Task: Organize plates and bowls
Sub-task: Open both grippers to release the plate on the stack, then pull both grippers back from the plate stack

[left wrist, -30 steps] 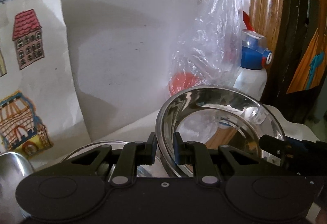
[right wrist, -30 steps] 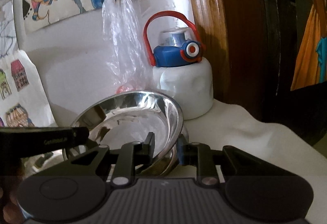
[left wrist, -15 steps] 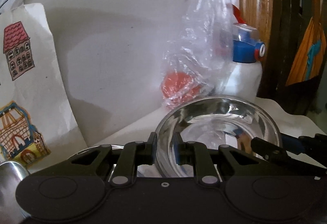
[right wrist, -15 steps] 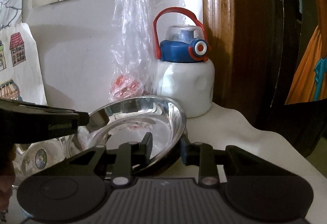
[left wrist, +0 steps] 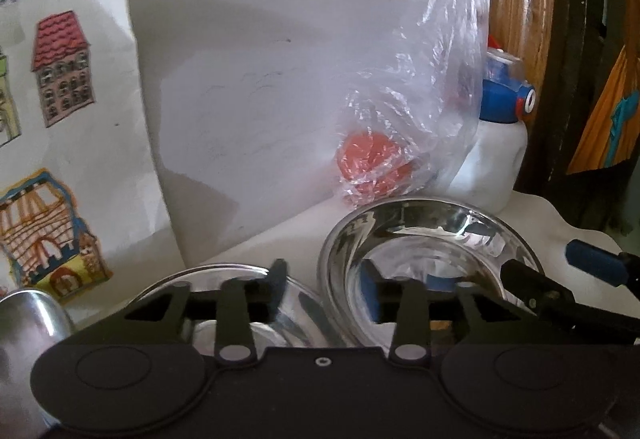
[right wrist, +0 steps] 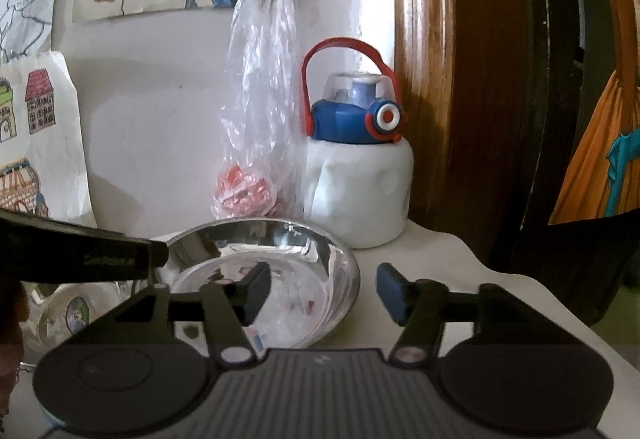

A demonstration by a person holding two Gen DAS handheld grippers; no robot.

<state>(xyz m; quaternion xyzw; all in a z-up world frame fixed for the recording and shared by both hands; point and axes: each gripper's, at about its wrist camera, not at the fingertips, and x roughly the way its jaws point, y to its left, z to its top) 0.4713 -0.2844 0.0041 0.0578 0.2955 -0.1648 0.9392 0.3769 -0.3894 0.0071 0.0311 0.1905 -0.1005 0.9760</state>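
The left gripper (left wrist: 326,291) stands spread wide, its fingers straddling the near-left rim of the shiny round stainless-steel bowl (left wrist: 424,239) without pinching it. The right gripper (right wrist: 322,289) is spread too, one finger inside the bowl's right rim, the blue-padded one outside, neither pressing. The bowl sits flat near the back right of the white-covered desk (right wrist: 436,259), so the step in hand looks like a release after setting it down. Just left of it lies a second shallow steel dish (left wrist: 224,279), probably next to be gathered; that calls for backing both claws clear of the rim first. Behind stand a crinkled clear plastic bag (right wrist: 260,111) and a white bottle with a blue-and-red lid (right wrist: 356,175).
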